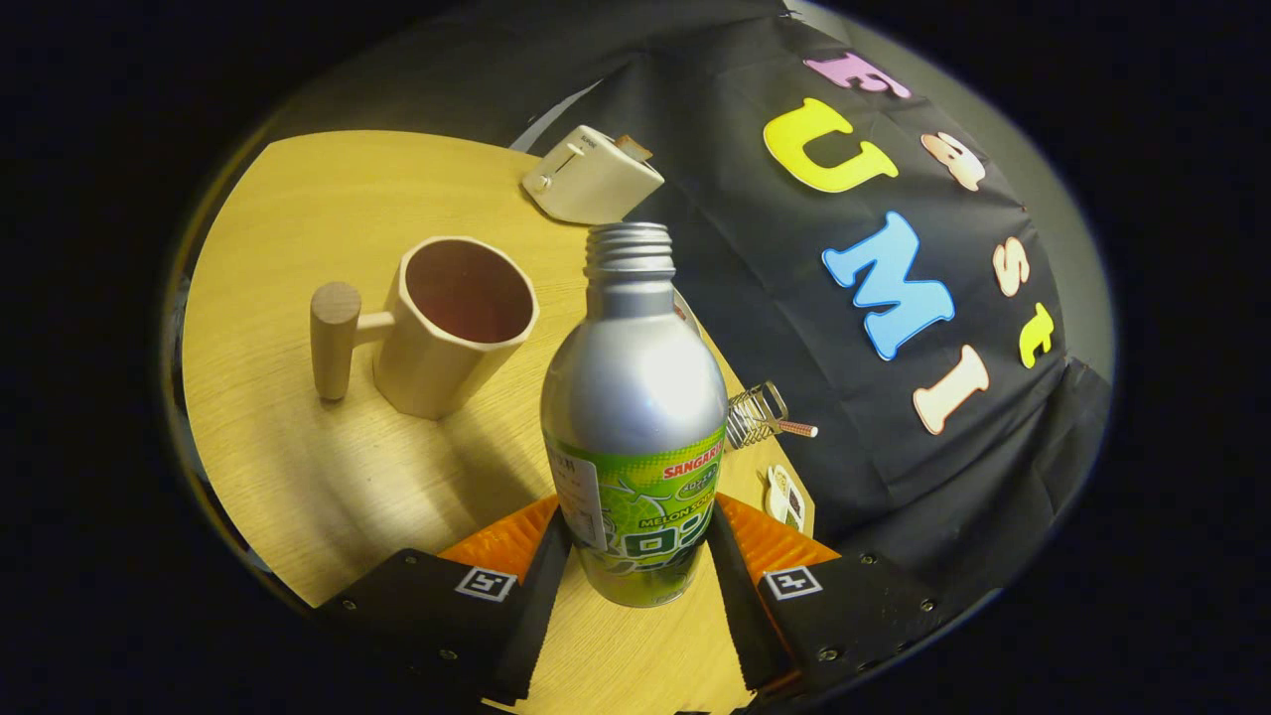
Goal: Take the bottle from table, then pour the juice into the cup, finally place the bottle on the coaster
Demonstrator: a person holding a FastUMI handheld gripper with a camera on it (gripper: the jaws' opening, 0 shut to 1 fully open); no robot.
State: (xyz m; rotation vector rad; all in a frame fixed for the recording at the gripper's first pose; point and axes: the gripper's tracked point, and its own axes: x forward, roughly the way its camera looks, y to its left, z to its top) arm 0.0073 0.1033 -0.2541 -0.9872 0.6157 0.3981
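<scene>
Bottle [634,417] between hand-held gripper [635,566] fingers

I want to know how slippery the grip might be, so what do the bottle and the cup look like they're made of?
The bottle, clamped between the gripper fingers, looks like aluminium: matte silver shoulder with a soft highlight, threaded metal neck, and a glossy printed green label around the lower body. The cup looks like pale unvarnished wood or a wood-look composite: faceted beige walls, dull finish, and a dowel-like handle showing faint grain.
</scene>
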